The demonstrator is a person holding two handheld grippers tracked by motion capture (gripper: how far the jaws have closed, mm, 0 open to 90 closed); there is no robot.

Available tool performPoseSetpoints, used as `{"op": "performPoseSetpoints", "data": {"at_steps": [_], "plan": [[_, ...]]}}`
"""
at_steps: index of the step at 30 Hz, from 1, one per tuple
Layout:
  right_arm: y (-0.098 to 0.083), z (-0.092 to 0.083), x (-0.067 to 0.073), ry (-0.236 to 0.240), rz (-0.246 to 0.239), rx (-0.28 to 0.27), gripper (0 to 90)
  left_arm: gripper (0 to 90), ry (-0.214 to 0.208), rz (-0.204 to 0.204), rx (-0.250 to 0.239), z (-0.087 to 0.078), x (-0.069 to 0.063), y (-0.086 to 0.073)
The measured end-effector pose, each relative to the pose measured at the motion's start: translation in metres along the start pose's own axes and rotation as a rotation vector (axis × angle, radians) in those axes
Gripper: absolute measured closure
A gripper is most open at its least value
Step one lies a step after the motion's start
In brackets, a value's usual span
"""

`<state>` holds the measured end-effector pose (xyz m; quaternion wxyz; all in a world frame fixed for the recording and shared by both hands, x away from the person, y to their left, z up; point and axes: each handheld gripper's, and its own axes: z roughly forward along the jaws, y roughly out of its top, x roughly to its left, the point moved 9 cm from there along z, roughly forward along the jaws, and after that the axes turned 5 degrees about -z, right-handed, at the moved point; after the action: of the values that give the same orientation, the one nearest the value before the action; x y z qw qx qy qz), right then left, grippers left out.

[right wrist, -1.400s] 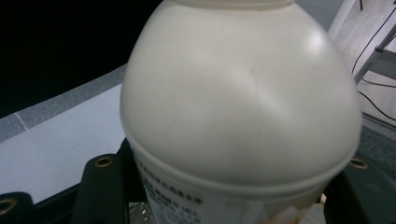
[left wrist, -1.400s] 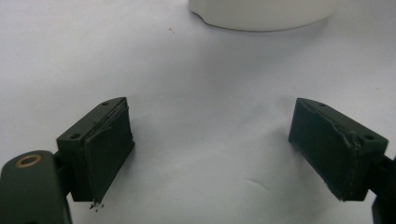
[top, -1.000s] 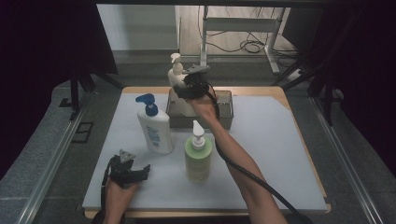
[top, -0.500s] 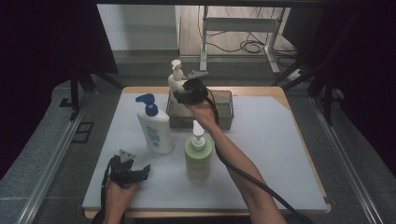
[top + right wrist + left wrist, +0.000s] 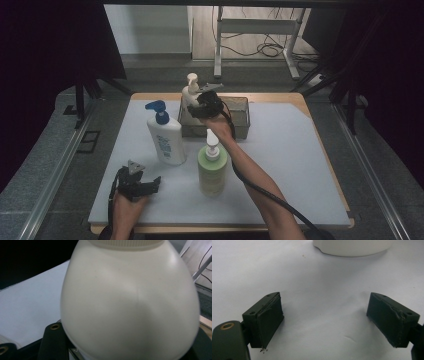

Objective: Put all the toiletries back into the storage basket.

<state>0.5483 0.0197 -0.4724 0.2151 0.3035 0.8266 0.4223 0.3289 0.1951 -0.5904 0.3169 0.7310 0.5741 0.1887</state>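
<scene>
A cream pump bottle (image 5: 190, 94) hangs at the left end of a grey wire bin (image 5: 244, 116) at the back of the white mat, with my right gripper (image 5: 202, 107) shut on its body. In the right gripper view the bottle's rounded body (image 5: 130, 302) sits tight between the jaws and hides most of them. My left gripper (image 5: 149, 185) rests on the mat at the front left, open and empty. In its own view the left gripper (image 5: 332, 325) shows both pads wide apart over bare mat.
A white bottle with a blue pump (image 5: 167, 141) stands left of the bin; its base (image 5: 352, 246) shows ahead of the left jaws. A green pump bottle (image 5: 212, 171) stands in front of the bin, beside my right forearm. The mat (image 5: 300, 165) lies on a wooden table.
My right hand has come down a little with the cream bottle, toward the bin. The left gripper has stayed where it was.
</scene>
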Motion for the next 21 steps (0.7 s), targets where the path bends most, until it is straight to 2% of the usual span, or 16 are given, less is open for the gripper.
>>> {"op": "performPoseSetpoints", "data": {"at_steps": [3, 7, 15, 21], "plan": [[-0.005, 0.002, 0.0011, 0.007, 0.001, 0.009, 38.1, 12.9, 0.0, 0.0, 0.0, 0.0, 0.0, 0.0], [-0.0073, 0.0023, -0.0005, 0.02, 0.025, 0.004, 37.9, 12.9, 0.0, 0.0, 0.0, 0.0, 0.0, 0.0], [-0.0068, 0.0032, -0.0013, 0.032, 0.016, 0.019, 36.6, 12.9, 0.0, 0.0, 0.0, 0.0, 0.0, 0.0], [-0.0037, 0.0003, -0.004, 0.033, 0.001, 0.016, 23.6, 13.0, 0.0, 0.0, 0.0, 0.0, 0.0, 0.0]]}}
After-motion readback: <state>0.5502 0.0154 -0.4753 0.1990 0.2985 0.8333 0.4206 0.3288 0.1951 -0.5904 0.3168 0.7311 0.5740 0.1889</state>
